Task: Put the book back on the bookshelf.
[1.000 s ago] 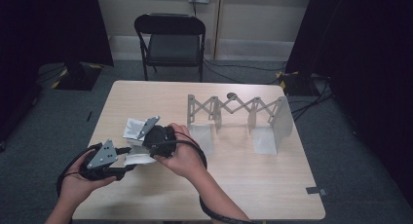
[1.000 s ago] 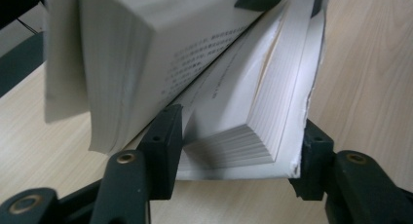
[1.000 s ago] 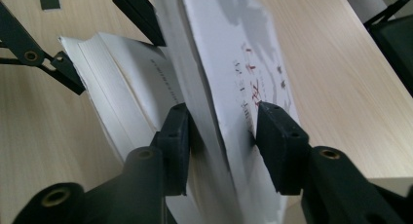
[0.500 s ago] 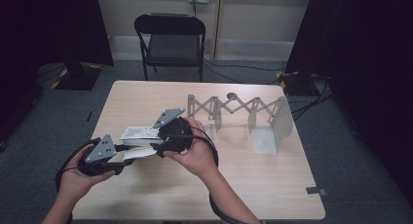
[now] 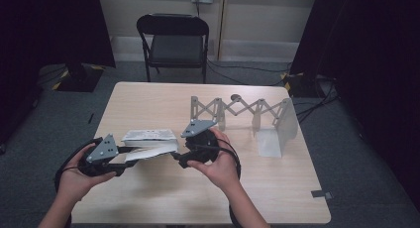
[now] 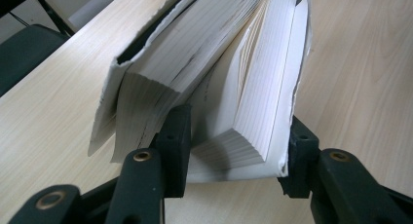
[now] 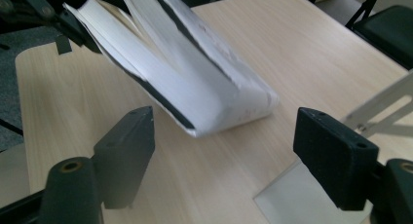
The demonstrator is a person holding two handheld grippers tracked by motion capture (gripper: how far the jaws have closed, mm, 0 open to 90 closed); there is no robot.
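Now my left gripper (image 5: 130,156) holds the book (image 5: 148,144) near the left edge of the tabletop (image 5: 277,188); in the left gripper view its jaws are clamped on a thick wad of pages at one end of the book (image 6: 214,83), one jaw pushed in between the pages and the other against the outer cover. The rest of the pages fan away from that wad. I see the book lifted at the held end and slanting down, its far end low over the wood in the right gripper view (image 7: 195,83). My right gripper (image 5: 174,157) sits just beside the book's right end, toward the middle of the tabletop. Its jaws have just been opening and now stand wide, with bare wood between them and the book ahead of them, not touched. Toward the far right corner stands a grey folding rack (image 5: 242,111), well apart from the book.
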